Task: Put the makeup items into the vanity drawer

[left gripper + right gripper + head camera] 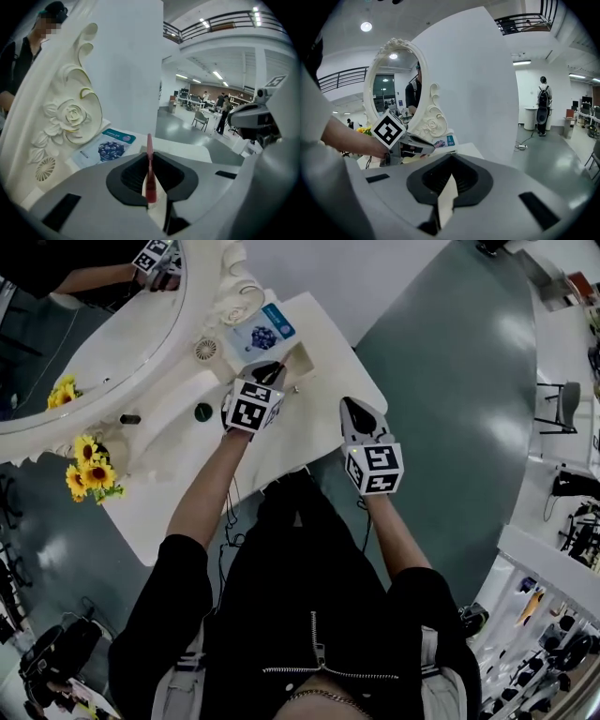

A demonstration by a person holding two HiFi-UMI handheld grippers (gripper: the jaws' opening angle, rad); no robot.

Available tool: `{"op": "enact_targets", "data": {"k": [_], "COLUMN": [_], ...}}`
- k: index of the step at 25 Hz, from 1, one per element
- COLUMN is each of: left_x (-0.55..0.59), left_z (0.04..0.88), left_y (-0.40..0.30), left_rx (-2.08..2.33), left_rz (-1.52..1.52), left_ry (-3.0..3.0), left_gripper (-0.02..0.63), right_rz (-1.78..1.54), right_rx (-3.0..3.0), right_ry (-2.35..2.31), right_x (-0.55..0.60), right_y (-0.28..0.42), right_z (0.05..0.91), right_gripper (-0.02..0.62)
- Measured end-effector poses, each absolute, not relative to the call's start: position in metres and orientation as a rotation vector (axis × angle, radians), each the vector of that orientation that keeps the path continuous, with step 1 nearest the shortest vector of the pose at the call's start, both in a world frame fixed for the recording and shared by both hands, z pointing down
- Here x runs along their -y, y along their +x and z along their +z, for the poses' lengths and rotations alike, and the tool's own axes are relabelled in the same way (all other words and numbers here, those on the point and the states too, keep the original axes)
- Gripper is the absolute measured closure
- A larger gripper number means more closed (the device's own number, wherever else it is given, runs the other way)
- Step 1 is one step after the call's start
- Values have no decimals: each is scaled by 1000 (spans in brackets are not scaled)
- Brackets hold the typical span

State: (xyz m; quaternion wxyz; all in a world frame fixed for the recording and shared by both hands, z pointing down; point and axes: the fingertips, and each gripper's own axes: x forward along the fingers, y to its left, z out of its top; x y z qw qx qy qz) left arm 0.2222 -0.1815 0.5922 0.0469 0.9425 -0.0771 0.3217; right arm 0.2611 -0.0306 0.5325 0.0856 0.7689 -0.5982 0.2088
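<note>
The left gripper [149, 161] is clamped on a slim, pink-red, stick-shaped makeup item [150, 187]. The stick stands upright between the jaws, with most of its length poking out past them. That gripper hangs over the far right part of the white vanity table [169, 493], near a tan patch [300, 356] that may be the open drawer, though I cannot be sure. The right gripper [451, 176] waits nearer and to the right. Its jaws are together and nothing shows between them.

The main risk, as I judge it, is the narrow hold on such a thin stick. A knock or a quick tilt could make it swivel or slide out. It would then land on the tabletop or on the flat blue-and-white packet printed with blueberries [110, 147], not in the drawer. The protruding tip could also catch the white carved rose mirror frame [70, 117] just to the left. Letting go before the stick is clearly over the opening would leave it outside the drawer.
</note>
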Motion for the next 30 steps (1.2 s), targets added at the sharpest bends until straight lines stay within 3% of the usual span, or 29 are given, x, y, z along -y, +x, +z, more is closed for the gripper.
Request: {"op": "enact_targets", "data": {"k": [12,16,19,30], "left_x": [174,177,177,187], "left_z": [640,643,644,601], "left_y": [247,247,243,221], "left_rx": [133,161,179,285], "left_rz": [1220,1198,1178,1002], "left_ry": [2866,2839,2831,2850], "left_gripper": [549,458,425,418], "right_rz": [684,685,678,589], "right_rx": [1701,1699,1704,1792], "right_ry": [2335,2329,2322,2261], "right_x": [7,10,12,45], "right_y": [273,275,274,270], "right_z": [546,547,546,524], "right_gripper": [588,588,588,589]}}
